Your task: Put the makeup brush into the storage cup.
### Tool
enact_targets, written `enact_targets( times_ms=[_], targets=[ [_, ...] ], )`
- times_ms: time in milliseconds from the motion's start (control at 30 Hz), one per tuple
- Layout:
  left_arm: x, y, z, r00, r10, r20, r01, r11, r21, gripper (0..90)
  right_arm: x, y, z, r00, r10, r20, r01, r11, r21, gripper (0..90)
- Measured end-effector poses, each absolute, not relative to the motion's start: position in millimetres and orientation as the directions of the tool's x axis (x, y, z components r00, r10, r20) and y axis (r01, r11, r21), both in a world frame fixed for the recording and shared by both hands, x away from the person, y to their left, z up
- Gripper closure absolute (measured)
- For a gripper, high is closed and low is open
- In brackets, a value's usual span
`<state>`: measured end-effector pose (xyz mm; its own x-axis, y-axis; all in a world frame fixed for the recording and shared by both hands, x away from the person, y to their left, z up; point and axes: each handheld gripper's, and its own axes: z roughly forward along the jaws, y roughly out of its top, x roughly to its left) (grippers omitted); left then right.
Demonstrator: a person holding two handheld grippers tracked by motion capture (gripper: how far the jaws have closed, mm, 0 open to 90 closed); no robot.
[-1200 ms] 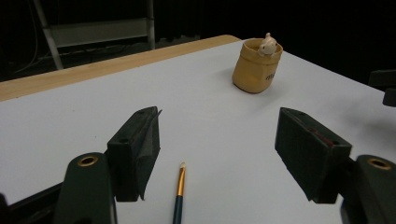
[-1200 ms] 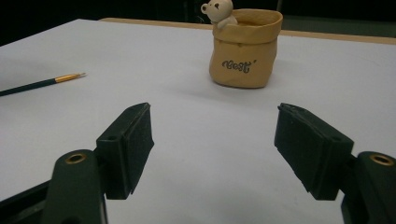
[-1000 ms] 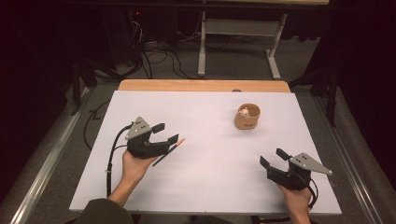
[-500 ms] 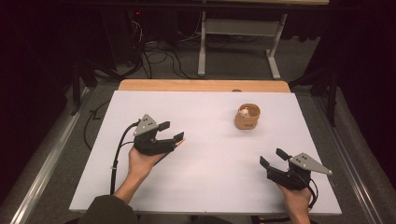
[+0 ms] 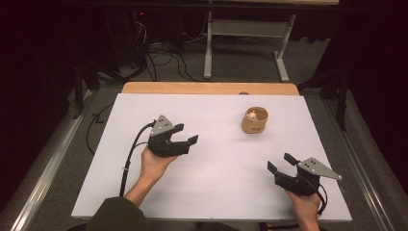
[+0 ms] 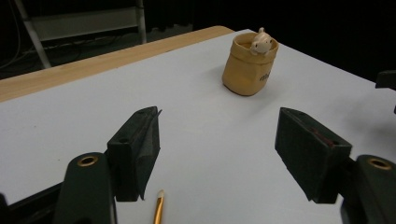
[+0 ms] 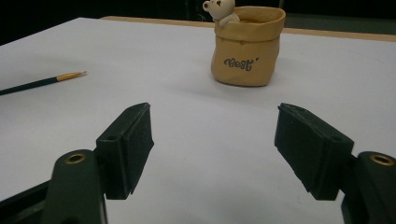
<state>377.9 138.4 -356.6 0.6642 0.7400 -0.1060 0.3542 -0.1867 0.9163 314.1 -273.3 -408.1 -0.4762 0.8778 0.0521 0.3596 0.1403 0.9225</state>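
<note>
Item: pencil (image 7: 44, 81), dark green barrel with a gold ferrule. In the left gripper view its gold tip pokes out at 6 o'clock, just below and between the jaws, long axis running toward the holder. In the right gripper view it lies flat on the white worktop (image 5: 216, 183) at about 10 o'clock, well apart from those jaws.

Item: pen holder (image 5: 255, 121), a tan sack-shaped pot lettered "Best", a small white bear (image 7: 219, 9) at its rim. It stands upright at the far right of the worktop, at 1 o'clock from the left claw (image 5: 185, 134) and 11 o'clock from the right claw (image 5: 279, 162).

Item: left claw, jaws spread wide, nothing between them.

Item: right claw, jaws spread wide, empty, resting near the worktop's near right corner.

Judgement: the left claw is much the nearer to the pencil; the right is somewhat nearer the holder.
</note>
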Motion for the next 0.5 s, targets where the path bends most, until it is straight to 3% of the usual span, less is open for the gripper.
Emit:
enact_targets(
  times_ms=[367,500],
  targets=[
    [381.5,130.9,-354.9,0.664,0.741,-0.096,0.358,-0.203,0.911,30.3,313.8,-273.2,-407.9,-0.477,0.877,0.053,0.359,0.139,0.923,29.6],
    [379.9,129.3,-355.4,0.661,0.749,-0.045,0.34,-0.245,0.908,30.3,313.8,-272.9,-407.9,-0.477,0.877,0.056,0.361,0.137,0.923,29.6]
  ],
)
